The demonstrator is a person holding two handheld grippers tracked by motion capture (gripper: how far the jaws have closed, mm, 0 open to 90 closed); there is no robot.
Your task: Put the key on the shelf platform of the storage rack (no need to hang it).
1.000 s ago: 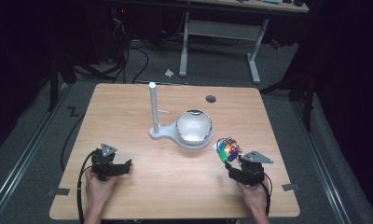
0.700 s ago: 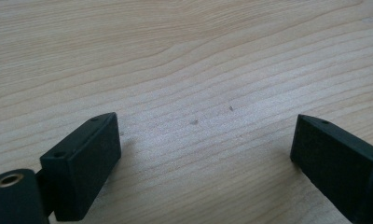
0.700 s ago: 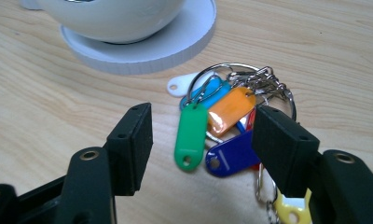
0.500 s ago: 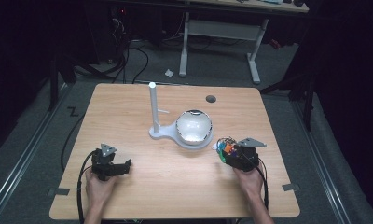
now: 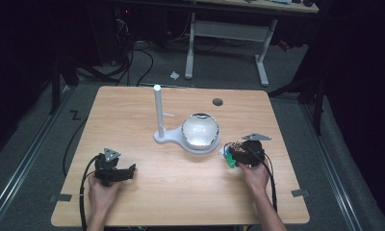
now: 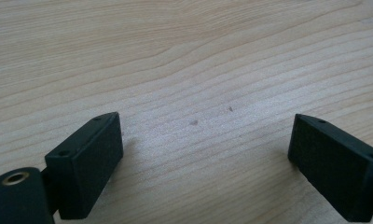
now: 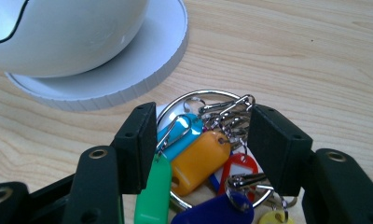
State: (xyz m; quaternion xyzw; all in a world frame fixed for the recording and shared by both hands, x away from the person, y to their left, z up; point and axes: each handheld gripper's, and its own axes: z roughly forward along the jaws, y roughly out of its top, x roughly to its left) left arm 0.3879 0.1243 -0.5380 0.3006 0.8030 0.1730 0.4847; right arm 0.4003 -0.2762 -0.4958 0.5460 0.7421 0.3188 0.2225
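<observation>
Item: key ring with coloured tags, right of the white stand. My right gripper has been closing around it, not yet pinching; centre both pads on the ring before squeezing. Left gripper: spread, idle.

Wooden table: white stand with bowl, key tag bunch beside it.

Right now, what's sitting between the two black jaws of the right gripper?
A bunch of coloured key tags on a metal ring lies between the jaws of the right gripper, resting on the wooden table. The right gripper view shows it.
</observation>
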